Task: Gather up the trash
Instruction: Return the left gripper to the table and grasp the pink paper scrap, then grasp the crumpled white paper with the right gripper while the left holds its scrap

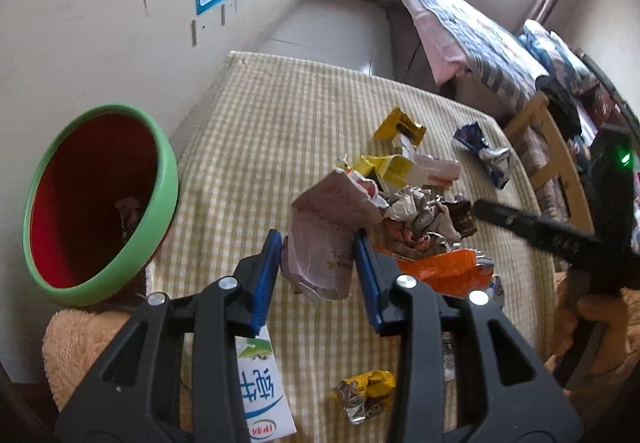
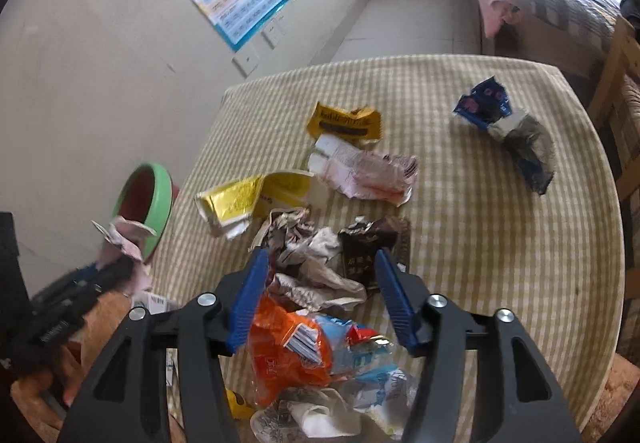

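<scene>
Each gripper was built of matte black plastic arms with triangular cut-outs, pinned by round silver screw heads. The left gripper (image 1: 316,263) carried ribbed blue pads (image 1: 266,275) on its fingers; the right gripper (image 2: 320,295) bore the same blue ribbed pads (image 2: 246,303). At the right edge of the left wrist view, a green light (image 1: 625,158) glowed on the black body.

Two close wrist views angled down, sharing the checked table (image 1: 304,115).
</scene>
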A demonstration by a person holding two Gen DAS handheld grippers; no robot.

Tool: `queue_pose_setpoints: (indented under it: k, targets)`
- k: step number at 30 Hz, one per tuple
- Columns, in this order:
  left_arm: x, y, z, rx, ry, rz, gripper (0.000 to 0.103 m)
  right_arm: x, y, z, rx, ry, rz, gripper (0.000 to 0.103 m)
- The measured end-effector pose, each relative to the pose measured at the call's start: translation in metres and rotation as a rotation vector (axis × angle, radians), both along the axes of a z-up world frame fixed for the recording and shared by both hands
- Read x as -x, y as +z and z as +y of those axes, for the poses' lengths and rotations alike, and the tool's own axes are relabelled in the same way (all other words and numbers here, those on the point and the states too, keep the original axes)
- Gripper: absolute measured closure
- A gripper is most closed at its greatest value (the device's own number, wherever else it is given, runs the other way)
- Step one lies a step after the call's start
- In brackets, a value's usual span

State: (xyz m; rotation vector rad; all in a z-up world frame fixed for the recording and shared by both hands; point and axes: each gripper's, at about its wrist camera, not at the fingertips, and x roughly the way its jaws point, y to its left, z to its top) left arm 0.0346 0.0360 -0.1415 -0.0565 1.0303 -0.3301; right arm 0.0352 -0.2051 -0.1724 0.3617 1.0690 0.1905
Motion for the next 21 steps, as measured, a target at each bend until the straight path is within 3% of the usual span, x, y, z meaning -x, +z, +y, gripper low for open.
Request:
queue_pose_setpoints:
  k: [8, 21]
  targets:
    - [0.005, 0.000, -0.004, 0.020, -0.017, -0.002, 0.067, -0.014, -0.018, -0.003, -0.032, -0.044, 0.078, 0.047]
    - [0.005, -0.007, -0.012, 0.003, -0.038, 0.011, 0.067, -0.025, -0.038, 0.001, -0.081, 0.011, 0.114, 0.047]
